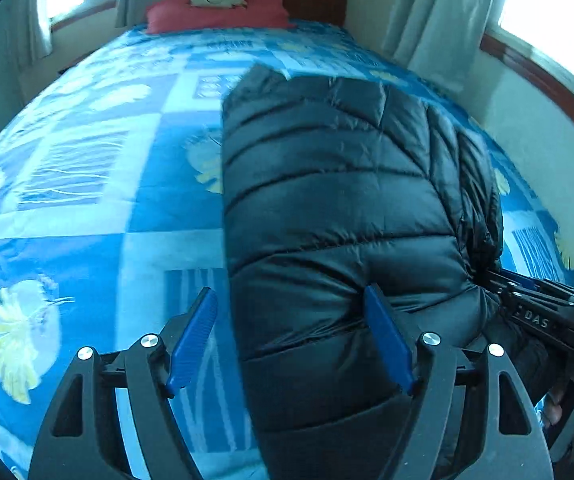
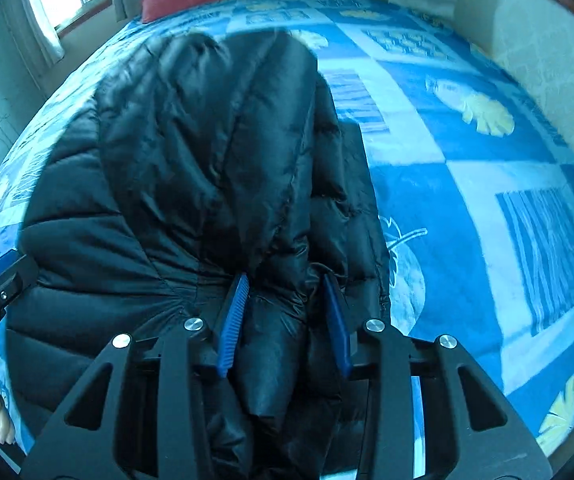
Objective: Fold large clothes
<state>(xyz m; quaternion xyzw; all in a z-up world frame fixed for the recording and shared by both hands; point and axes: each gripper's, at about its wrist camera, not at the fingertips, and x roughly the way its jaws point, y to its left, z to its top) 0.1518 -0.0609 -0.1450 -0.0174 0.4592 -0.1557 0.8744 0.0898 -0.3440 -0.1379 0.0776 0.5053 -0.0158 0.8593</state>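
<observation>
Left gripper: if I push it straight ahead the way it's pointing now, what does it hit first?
Most likely the black puffer jacket: its left edge already lies between the open left gripper fingers, with the blue bedspread beneath. Depth is hard to judge.

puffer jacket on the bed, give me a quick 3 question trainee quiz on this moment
1. True or false: the black puffer jacket lies on a blue patterned bedspread.
2. Which gripper has jacket fabric bunched between its blue pads? A) left gripper B) right gripper C) neither
3. Fill in: at the head of the bed lies a ___ pillow.

Key:
1. True.
2. B. The right gripper's pads close on a fold of the jacket; the left gripper's jaws stand wide over the jacket's edge, one pad over the bedspread.
3. Red.
</observation>
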